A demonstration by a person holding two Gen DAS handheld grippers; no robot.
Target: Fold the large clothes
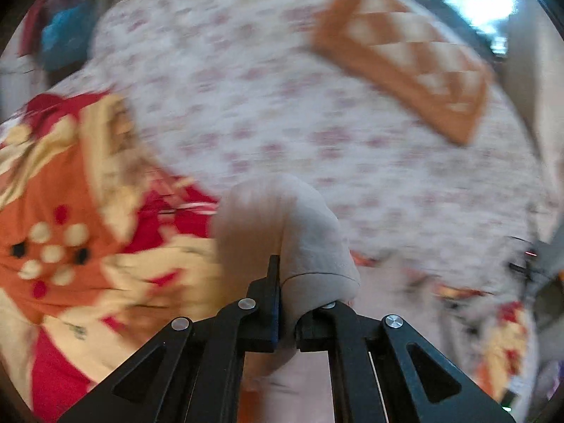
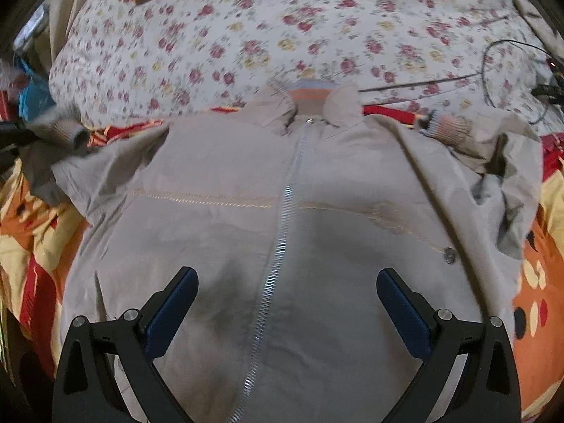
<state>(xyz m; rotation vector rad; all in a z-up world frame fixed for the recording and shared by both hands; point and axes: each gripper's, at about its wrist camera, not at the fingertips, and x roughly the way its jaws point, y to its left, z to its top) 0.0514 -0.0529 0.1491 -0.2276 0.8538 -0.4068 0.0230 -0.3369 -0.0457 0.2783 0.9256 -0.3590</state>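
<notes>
Black linkages fill the bottom of both views. Your left gripper point(image 1: 282, 303) is clamped on a bunch of beige cloth, seemingly a sleeve point(image 1: 282, 225) of the jacket point(image 2: 275, 211), which bulges up from between the pads at lower centre; that view is badly blurred. Your right gripper point(image 2: 287, 303) stands wide open above the jacket's lower front, pads clear of the cloth, one on each side of the zip point(image 2: 278, 246).

The jacket lies face up on a patterned blanket point(image 2: 539, 282), zipped, collar point(image 2: 310, 105) at upper centre against the floral bedding point(image 2: 282, 35). Its long axis follows the zip, from bottom centre to the collar. One knit cuff point(image 2: 447, 127) lies at upper right on a crumpled sleeve; the other sleeve point(image 2: 67, 134), at the left edge, looks lifted.

Judged from this, the coming fold carries the held sleeve across the zip toward the frame's right. Your left hand already has it; your right, central on the body, is better placed to pin the torso.
</notes>
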